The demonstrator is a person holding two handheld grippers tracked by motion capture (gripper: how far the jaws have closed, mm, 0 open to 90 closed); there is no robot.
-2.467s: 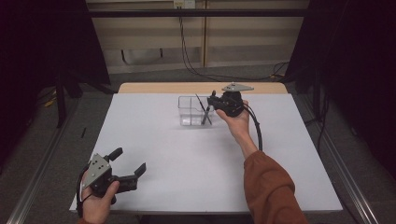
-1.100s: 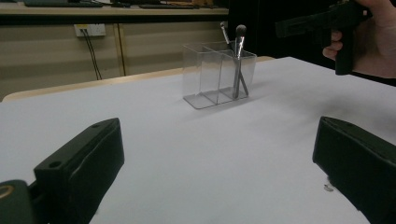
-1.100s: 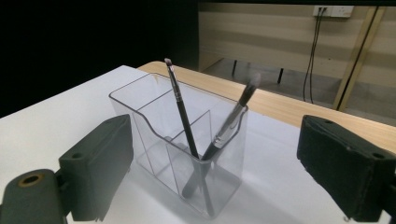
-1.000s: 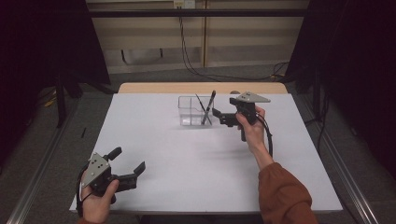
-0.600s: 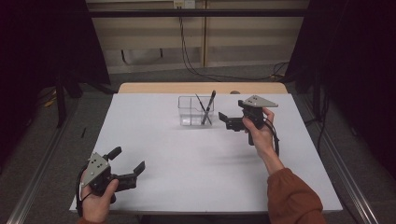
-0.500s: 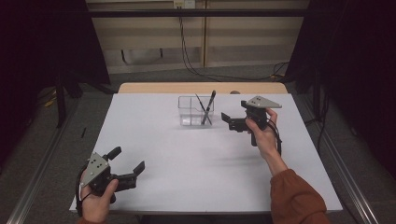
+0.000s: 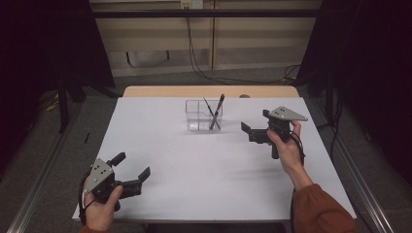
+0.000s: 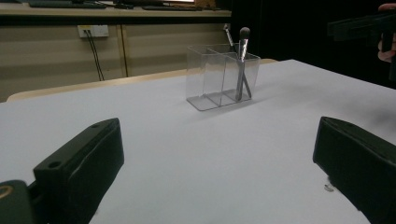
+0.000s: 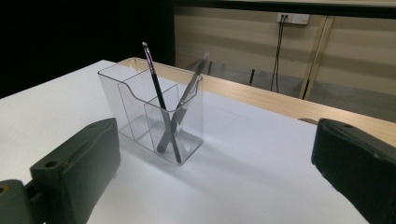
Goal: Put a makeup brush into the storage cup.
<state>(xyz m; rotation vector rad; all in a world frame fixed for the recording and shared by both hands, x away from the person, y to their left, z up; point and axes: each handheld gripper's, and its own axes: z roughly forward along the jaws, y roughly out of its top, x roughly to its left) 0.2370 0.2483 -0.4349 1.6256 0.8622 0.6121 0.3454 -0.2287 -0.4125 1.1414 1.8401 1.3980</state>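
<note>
High view puts the left tool (image 7: pixel 131 170) nearest, at the near left corner of the white counter (image 7: pixel 194 165), held in the person's left hand (image 7: pixel 99 206); its two black jaws stand wide apart with nothing between them, and the grey plate sits on top of it. From the left gripper view the same jaws rise at either side of the frame, with bare white surface between them. Farther in and to the right, the right tool (image 7: pixel 253 124) is held above the counter in the right hand (image 7: pixel 286 148), a rust-coloured sleeve (image 7: pixel 320 211) running back toward the near edge; its jaws are also spread wide and grip nothing, and they face left toward the middle of the counter. Beyond both tools, near the far edge and about the middle of the counter's width, stands a clear plastic organiser (image 7: pixel 203 115) with several compartments. Right gripper view shows two brushes leaning in its compartment nearest that camera, crossing each other: a thin dark brush (image 9: pixel 159 98) tilted one way and a thicker grey-handled brush (image 9: pixel 184 105) tilted the other. Behind the counter, cables (image 7: pixel 194 53) hang down a pale wall from a socket (image 7: pixel 192 4).
</note>
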